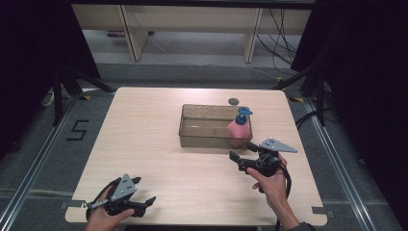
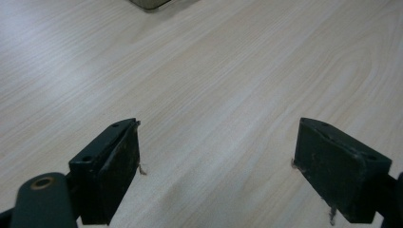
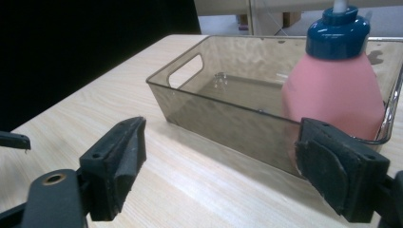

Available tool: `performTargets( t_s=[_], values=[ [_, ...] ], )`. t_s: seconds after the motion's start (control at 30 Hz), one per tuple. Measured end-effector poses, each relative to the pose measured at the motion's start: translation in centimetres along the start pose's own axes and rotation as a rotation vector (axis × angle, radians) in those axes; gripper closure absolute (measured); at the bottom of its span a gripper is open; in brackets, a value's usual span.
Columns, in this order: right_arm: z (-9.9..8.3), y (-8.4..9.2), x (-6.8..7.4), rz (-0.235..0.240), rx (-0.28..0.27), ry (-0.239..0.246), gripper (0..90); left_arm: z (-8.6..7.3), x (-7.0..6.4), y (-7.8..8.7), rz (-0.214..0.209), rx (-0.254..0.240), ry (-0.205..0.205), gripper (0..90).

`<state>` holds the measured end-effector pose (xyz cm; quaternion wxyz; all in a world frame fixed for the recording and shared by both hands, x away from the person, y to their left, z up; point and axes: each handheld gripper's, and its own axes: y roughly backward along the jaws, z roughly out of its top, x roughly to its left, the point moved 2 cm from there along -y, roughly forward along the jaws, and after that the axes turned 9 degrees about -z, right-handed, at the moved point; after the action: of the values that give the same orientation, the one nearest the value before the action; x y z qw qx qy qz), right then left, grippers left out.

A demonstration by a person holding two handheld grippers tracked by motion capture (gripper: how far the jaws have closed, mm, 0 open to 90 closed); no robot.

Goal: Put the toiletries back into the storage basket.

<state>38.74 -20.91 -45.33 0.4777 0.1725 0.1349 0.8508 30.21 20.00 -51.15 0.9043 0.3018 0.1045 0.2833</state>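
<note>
At the near edge of the tabletop [image 1: 159, 144], the left hand-held gripper [image 1: 142, 193] is hovering low over bare wood with its jaws spread wide apart and nothing between them. Farther in and to the right, the right hand-held gripper [image 1: 242, 152] is pointing toward the tray [image 1: 202, 126], its jaws also standing spread and gripping nothing, just short of the tray's near wall. The translucent brownish tray is sitting right of centre on the tabletop, and the pink bottle [image 1: 239, 131] with a blue pump cap is standing upright inside it, against the right end and near the front wall. Beyond the tray, a small dark disc [image 1: 234, 101] is lying close to the far edge.
</note>
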Motion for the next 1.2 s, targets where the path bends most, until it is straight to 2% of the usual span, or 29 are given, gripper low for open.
performTargets(
  t_s=[0.03,0.07,0.1,0.13,0.17,0.2,0.23,0.27,0.3,0.33,0.43,0.5,0.53,0.57,0.6,0.63,0.67,0.77,0.8,0.83,0.87,0.9,0.93,1.0,1.03,1.1,1.13,1.17,1.2],
  values=[
    [-0.1,0.1,0.2,0.008,0.018,-0.017,18.2,0.0,0.0,0.0,0.001,0.001,-0.001,15.1],
    [-0.1,0.1,0.1,0.01,0.003,-0.001,18.1,0.0,0.0,0.0,0.001,0.0,-0.002,15.1],
    [-0.3,0.1,0.5,0.021,0.018,-0.042,18.0,0.0,0.0,0.0,0.006,-0.003,0.002,15.1],
    [-0.3,0.2,0.4,0.018,0.022,-0.016,17.8,0.0,0.0,0.1,0.006,0.003,-0.004,15.1],
    [-0.3,0.1,0.4,0.018,0.013,-0.004,17.6,0.0,-0.1,0.0,0.006,-0.01,0.007,15.1],
    [-0.4,0.1,0.5,0.023,0.023,-0.018,17.4,0.0,-0.1,0.0,0.005,-0.012,0.01,15.1],
    [-0.4,0.3,0.5,0.008,0.037,0.0,17.1,0.0,-0.1,0.0,0.005,-0.011,0.008,15.0],
    [-0.5,0.2,0.6,0.028,0.023,-0.008,16.7,0.0,-0.1,0.0,0.006,-0.011,0.008,15.0],
    [-0.6,0.3,1.0,0.036,0.035,-0.04,16.6,0.0,-0.1,0.0,0.006,-0.011,0.008,15.1],
    [-0.6,0.2,0.8,0.028,0.021,-0.013,16.4,0.0,-0.1,0.0,0.006,-0.011,0.009,15.1],
    [-0.8,0.3,1.0,0.035,0.028,-0.008,16.1,0.0,-0.1,-0.1,0.006,-0.025,0.02,15.1],
    [-1.0,0.3,1.1,0.029,0.025,-0.01,16.1,0.0,-0.1,0.0,0.007,-0.012,0.008,15.1],
    [-1.0,0.4,1.1,0.028,0.031,0.012,16.1,0.0,-0.1,0.0,0.007,-0.012,0.009,15.0],
    [-1.1,0.4,1.2,0.036,0.023,0.009,16.1,0.0,-0.1,0.0,0.007,-0.013,0.009,15.1],
    [-1.2,0.3,1.3,0.031,0.032,-0.008,16.1,0.0,-0.2,-0.1,0.006,-0.029,0.023,15.1],
    [-1.2,0.5,1.5,0.047,0.04,-0.009,15.8,0.0,-0.2,-0.1,0.006,-0.029,0.025,15.1],
    [-1.2,0.5,1.4,0.037,0.034,0.011,15.7,0.0,-0.2,-0.1,0.006,-0.03,0.024,15.1],
    [-1.4,0.6,1.7,0.047,0.031,0.016,15.8,0.1,-0.2,-0.1,0.007,-0.03,0.024,15.1],
    [-1.5,0.7,2.0,0.053,0.044,-0.009,15.7,0.1,-0.2,-0.1,0.007,-0.031,0.025,15.0],
    [-1.6,0.6,1.9,0.047,0.037,0.013,15.7,0.1,-0.2,-0.1,0.007,-0.03,0.025,15.1],
    [-1.6,0.6,2.0,0.055,0.037,0.002,15.8,0.1,-0.2,-0.1,0.007,-0.03,0.025,15.1],
    [-1.7,0.7,2.0,0.053,0.043,0.021,15.7,0.1,-0.2,-0.1,0.007,-0.03,0.025,15.1],
    [-1.8,0.7,2.2,0.058,0.044,0.001,15.7,0.1,-0.2,-0.1,0.008,-0.029,0.023,15.1],
    [-2.0,0.7,2.2,0.066,0.042,0.017,15.7,0.1,-0.2,-0.1,0.007,-0.031,0.026,15.1],
    [-2.1,0.9,2.6,0.068,0.065,-0.025,15.7,0.1,-0.2,-0.1,0.007,-0.032,0.026,15.1],
    [-2.1,0.8,2.4,0.064,0.044,0.019,15.7,0.1,-0.1,0.0,0.012,-0.02,0.011,15.1],
    [-2.1,0.9,2.4,0.06,0.039,0.024,15.6,0.1,-0.1,0.0,0.007,-0.02,0.014,15.1],
    [-2.3,0.9,2.5,0.083,0.054,0.02,15.6,0.1,-0.1,0.0,0.006,-0.019,0.015,15.1],
    [-2.4,1.0,2.7,0.072,0.061,-0.014,15.6,0.1,-0.1,0.0,0.007,-0.02,0.014,15.1]
  ],
)
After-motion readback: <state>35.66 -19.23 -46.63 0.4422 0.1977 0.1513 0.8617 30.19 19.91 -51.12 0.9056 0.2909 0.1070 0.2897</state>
